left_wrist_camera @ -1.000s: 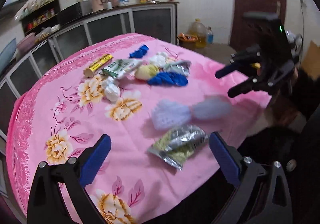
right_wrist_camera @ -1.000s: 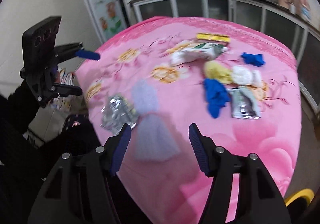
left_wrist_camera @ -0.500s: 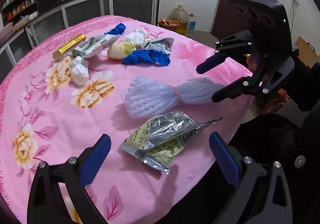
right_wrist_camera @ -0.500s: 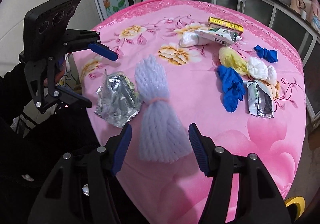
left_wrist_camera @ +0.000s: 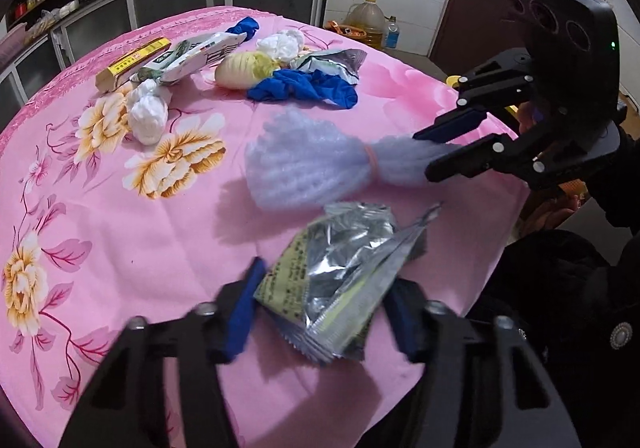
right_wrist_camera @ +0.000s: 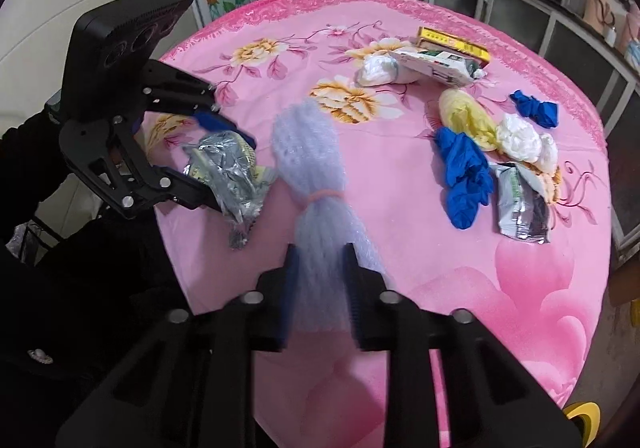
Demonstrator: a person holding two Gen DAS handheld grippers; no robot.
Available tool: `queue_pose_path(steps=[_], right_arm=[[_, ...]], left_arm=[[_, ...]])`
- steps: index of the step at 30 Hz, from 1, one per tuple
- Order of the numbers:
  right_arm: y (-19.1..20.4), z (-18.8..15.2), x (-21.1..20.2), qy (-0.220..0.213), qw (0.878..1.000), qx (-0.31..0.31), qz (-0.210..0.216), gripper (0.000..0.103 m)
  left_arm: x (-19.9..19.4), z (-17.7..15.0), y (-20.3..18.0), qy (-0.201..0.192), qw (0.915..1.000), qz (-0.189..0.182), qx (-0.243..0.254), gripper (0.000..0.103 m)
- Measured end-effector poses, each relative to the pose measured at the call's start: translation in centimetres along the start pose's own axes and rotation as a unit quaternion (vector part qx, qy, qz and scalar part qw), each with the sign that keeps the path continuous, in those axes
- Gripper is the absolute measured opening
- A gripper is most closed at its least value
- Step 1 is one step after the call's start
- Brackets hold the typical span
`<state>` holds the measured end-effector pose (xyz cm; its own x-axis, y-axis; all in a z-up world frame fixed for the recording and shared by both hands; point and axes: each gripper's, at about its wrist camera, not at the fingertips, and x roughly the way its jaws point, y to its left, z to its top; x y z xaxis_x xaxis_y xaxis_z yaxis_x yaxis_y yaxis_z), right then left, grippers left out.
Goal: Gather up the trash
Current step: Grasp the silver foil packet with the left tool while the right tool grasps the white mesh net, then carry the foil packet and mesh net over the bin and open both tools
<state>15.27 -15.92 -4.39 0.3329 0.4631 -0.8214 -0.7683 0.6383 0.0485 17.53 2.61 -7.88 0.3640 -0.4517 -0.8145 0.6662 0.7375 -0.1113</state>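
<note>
Pink floral cloth point(left_wrist_camera: 168, 232) covers the round bench, with kitchen cabinets behind, bent by the fisheye lens. Left claw point(left_wrist_camera: 320, 302), motion-blurred, is closing its blue pads on a crumpled silver foil snack wrapper point(left_wrist_camera: 340, 272) at the bench's near edge; the pads meet the wrapper's two sides, though blur hides how firmly. In the right wrist view the same claw point(right_wrist_camera: 230, 172) and wrapper point(right_wrist_camera: 228, 172) appear at left, the wrapper's lower part partly behind the lower finger. Right claw point(right_wrist_camera: 320, 288) is closing on the tail of a pale lavender foam-net sleeve point(right_wrist_camera: 312, 152), tied at its middle with a pink rubber band point(right_wrist_camera: 322, 195); the sleeve's end between the pads is blurred. Seen from the left wrist, that claw point(left_wrist_camera: 436, 152) grips the sleeve point(left_wrist_camera: 304, 164) from the right. Farther back lie blue gloves point(right_wrist_camera: 464, 176), a yellow crumpled bag point(right_wrist_camera: 468, 116), white tissue wads point(right_wrist_camera: 520, 136), a second foil packet point(right_wrist_camera: 520, 200), and a yellow box point(right_wrist_camera: 452, 42), partly overlapped by a white printed pack point(right_wrist_camera: 436, 66). A dark sleeve point(left_wrist_camera: 616, 184) is cut off at the frame's edge.
</note>
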Motion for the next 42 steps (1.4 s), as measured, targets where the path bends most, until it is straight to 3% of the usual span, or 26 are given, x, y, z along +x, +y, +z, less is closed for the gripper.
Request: queue_pose_path(steps=[3, 12, 21, 30, 42], right_arm=[[-0.2, -0.2, -0.5, -0.016, 1.000, 0.016, 0.003, 0.015], [-1.5, -0.8, -4.9, -0.065, 0.996, 0.057, -0.010, 0.014], [-3.0, -3.6, -8.6, -0.097, 0.989, 0.110, -0.034, 0.014], [-4.1, -7.4, -11.3, -0.115, 0.978, 0.163, -0.054, 0.014], [-8.2, -13.5, -14.7, -0.151, 0.950, 0.255, -0.096, 0.014]], left_arm=[[-0.4, -0.2, 0.2, -0.002, 0.9999, -0.005, -0.012, 0.022], [-4.2, 0.0, -0.3, -0.040, 0.9980, 0.030, -0.037, 0.021], [-7.6, 4.1, -4.0, -0.115, 0.9843, 0.102, -0.087, 0.021], [-7.8, 7.6, -9.1, -0.146, 0.9800, 0.101, -0.091, 0.021], [-5.7, 13.1, -15.5, -0.162, 0.9834, 0.072, -0.036, 0.021]])
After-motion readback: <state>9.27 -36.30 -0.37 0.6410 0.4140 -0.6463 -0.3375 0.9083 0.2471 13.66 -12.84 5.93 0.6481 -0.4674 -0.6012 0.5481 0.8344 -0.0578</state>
